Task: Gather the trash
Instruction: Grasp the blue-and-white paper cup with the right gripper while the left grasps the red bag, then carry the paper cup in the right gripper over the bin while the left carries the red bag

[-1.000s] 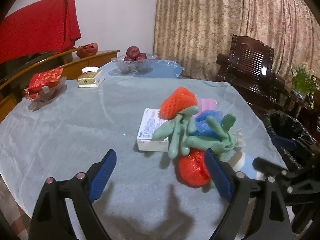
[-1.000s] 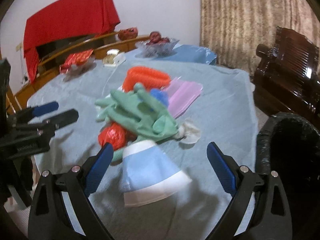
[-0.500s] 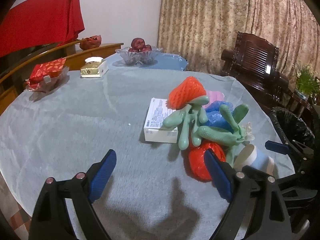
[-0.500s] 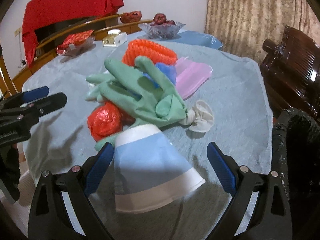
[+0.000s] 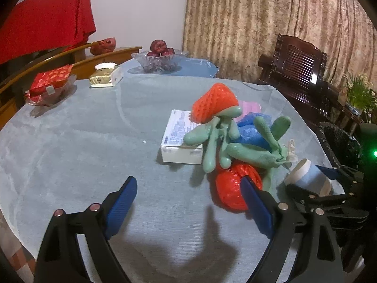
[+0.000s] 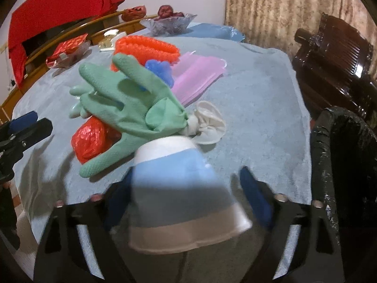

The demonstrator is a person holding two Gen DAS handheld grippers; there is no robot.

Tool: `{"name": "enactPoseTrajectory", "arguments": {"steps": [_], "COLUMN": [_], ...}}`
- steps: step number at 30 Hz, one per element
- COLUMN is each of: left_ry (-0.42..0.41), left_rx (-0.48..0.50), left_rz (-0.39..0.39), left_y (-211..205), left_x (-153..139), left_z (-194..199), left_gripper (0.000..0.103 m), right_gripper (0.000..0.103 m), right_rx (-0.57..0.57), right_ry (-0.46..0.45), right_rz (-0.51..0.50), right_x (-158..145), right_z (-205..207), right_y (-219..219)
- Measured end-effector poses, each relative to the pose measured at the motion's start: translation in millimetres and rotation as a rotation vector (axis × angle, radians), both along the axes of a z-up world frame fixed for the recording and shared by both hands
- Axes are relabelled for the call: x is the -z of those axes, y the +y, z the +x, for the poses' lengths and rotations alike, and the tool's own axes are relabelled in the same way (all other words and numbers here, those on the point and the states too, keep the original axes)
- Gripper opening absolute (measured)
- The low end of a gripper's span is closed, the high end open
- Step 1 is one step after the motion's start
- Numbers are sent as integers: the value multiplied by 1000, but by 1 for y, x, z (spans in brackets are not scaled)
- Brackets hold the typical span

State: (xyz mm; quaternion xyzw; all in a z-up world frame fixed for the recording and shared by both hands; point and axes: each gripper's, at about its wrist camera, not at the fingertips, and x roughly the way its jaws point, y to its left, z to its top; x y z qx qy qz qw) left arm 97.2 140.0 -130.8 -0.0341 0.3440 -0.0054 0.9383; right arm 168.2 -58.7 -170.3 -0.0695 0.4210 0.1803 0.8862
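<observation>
The right gripper (image 6: 188, 195) has come down over the paper cup (image 6: 181, 198) since a second ago. Then the cup lay ahead of its fingers (image 6: 255, 195); now it sits between them, and they are closing on it. The right pad still shows a gap from the cup's wall, while the left pad is hidden behind the cup, so no grip is visible yet. The left gripper (image 5: 188, 205) has hardly moved: its fingers (image 5: 121, 204) stand wide and empty over bare cloth, with the crumpled red bag (image 5: 232, 188) just past its right pad.

The cup lies tipped on its side near the surface (image 6: 259, 99) edge closest to me, base toward the heap. To the right, close beside that edge, stands the black-lined trash bin (image 6: 341, 165). The right half of the cloth is open, and so is the wide stretch in front of the left gripper.

Counting the heap: 1 cup, 2 green rubber gloves (image 6: 132, 99) tangled together, 1 red bag, 1 orange foam net (image 6: 146, 49), 1 blue plastic wad (image 5: 253, 133), 1 stack of pink masks (image 6: 200, 75), 1 white knotted scrap (image 6: 207, 122), and 1 white box (image 5: 180, 139) under a glove's tips. Farther back I count 1 glass fruit bowl (image 5: 160, 59), 1 tissue pack (image 5: 104, 76) and 1 tray with a red packet (image 5: 50, 86).
</observation>
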Motion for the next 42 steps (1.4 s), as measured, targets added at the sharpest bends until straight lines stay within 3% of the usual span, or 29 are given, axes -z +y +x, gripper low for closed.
{"name": "enactPoseTrajectory", "arguments": {"steps": [7, 11, 22, 26, 32, 42], "left_ry": [2, 14, 109, 122, 110, 64], "left_rx": [34, 62, 78, 89, 88, 90], "left_rz": [-7, -15, -83, -103, -90, -76], "left_y": [-13, -25, -44, -47, -50, -45], "left_x": [-2, 0, 25, 29, 25, -4], "left_z": [-1, 0, 23, 30, 27, 5], "left_gripper": [86, 82, 57, 43, 35, 35], "right_gripper": [58, 54, 53, 53, 53, 53], "right_rx": [3, 21, 47, 49, 46, 38], "right_ry": [0, -2, -9, -5, -22, -65], "right_rz": [27, 42, 90, 92, 103, 132], "right_x": [-6, -11, -18, -17, -22, -49], "right_z": [-1, 1, 2, 1, 0, -10], "right_y": [-10, -19, -36, -38, -39, -42]}}
